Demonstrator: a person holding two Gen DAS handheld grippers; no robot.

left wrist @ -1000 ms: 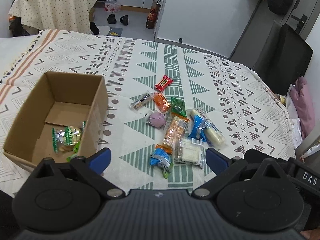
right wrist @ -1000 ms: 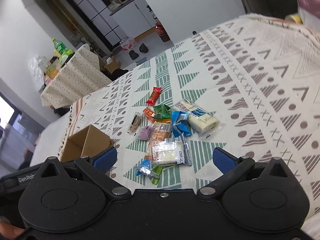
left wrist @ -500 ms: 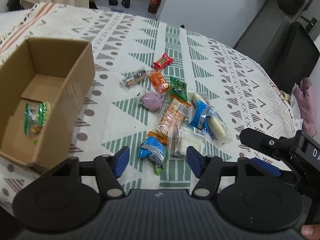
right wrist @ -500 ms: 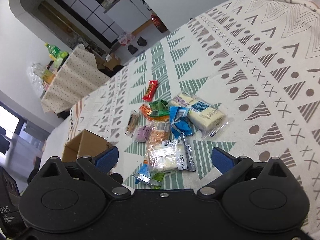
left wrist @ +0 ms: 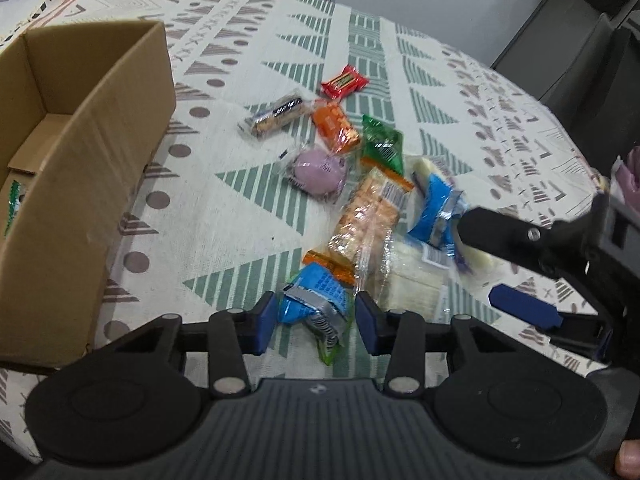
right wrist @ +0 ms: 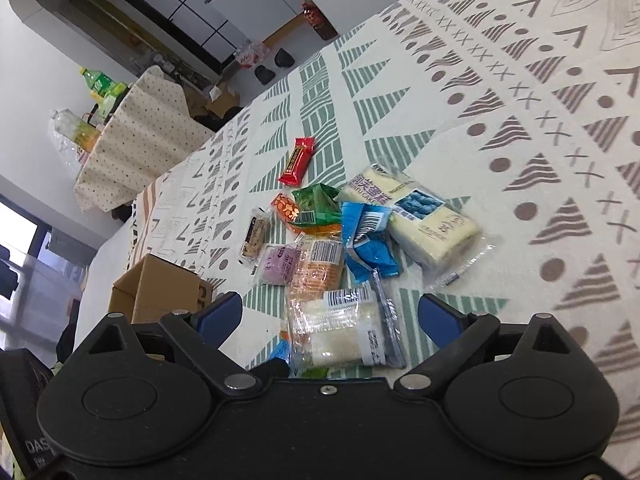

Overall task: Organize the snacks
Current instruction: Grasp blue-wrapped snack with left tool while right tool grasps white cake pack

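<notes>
Left tongs (left wrist: 315,322): we see the two blue pads narrowed around the blue packet (left wrist: 316,298), one on each side; whether they press it we cannot tell.
Right tongs (right wrist: 330,318): we see the pads wide apart, holding nothing, low over the white cake pack (right wrist: 340,330).
Bench (left wrist: 248,208): a patterned cloth covers it; all the snacks lie on it in one loose heap.
Box (left wrist: 72,168): cardboard, open-topped, on the left of the heap, well apart from it; a green wrapper (left wrist: 12,204) shows inside at the frame edge.
Near heap: beside the blue packet we find the white cake pack and a cracker pack (left wrist: 370,216), overlapping.
Mid heap: a purple bun (left wrist: 318,170), a second blue packet (right wrist: 370,244) and a long cream cake (right wrist: 420,216).
Far heap: green packet (left wrist: 382,146), orange packet (left wrist: 334,126), brown bar (left wrist: 276,116), and the red bar (left wrist: 344,82) farthest, lying just apart.
</notes>
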